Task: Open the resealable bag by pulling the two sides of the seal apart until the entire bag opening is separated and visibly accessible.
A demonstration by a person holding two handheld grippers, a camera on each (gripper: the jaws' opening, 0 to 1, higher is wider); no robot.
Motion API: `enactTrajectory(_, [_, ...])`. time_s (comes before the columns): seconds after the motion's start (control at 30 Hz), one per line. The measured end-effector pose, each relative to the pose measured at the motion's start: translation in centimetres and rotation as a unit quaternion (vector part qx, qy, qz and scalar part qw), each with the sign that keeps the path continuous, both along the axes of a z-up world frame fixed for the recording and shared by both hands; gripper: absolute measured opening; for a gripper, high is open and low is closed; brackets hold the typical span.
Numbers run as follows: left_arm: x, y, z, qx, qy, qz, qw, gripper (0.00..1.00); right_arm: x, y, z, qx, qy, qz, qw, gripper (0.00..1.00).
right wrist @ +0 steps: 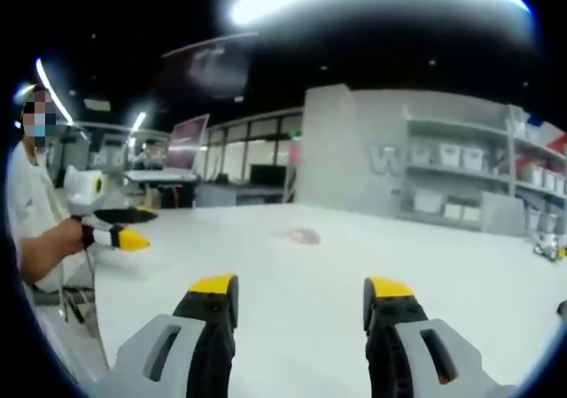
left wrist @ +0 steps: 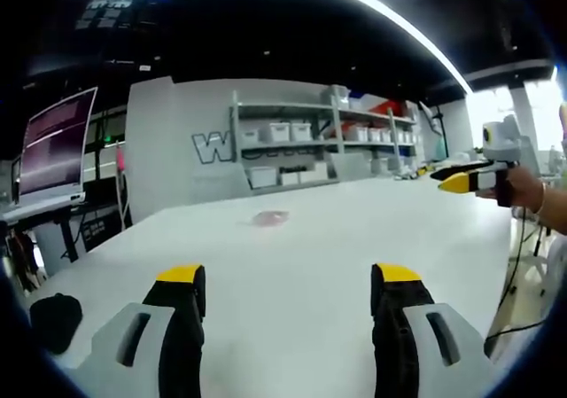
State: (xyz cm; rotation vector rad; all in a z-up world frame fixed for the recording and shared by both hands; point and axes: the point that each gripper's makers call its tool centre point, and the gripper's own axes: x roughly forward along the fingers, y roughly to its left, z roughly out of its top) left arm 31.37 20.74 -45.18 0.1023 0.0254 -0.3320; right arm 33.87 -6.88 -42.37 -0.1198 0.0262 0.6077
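Your left gripper point(left wrist: 288, 284) jaws spread, empty; right gripper point(right wrist: 301, 293) likewise. Bag point(left wrist: 269, 217) lies flat mid-frame on white table point(left wrist: 337, 238), well ahead, untouched. Both grippers raised, likely poised for approach.

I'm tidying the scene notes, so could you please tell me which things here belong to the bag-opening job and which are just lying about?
Part of the job:
- resealable bag, flat on the white table, untouched
- left gripper, open
- right gripper, open

Just lying about:
- dark object at the table's edge
- monitor
- shelving with white bins
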Motion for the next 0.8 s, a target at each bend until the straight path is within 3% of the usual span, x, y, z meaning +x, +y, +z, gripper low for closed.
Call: enactTrajectory(0.8, [-0.5, -0.2, -0.6, 0.001, 0.006, -0.005, 1.0000, 0.73, 1.6, 1.5, 0.0, 0.004, 0.008, 0.010, 0.9999, 0.55])
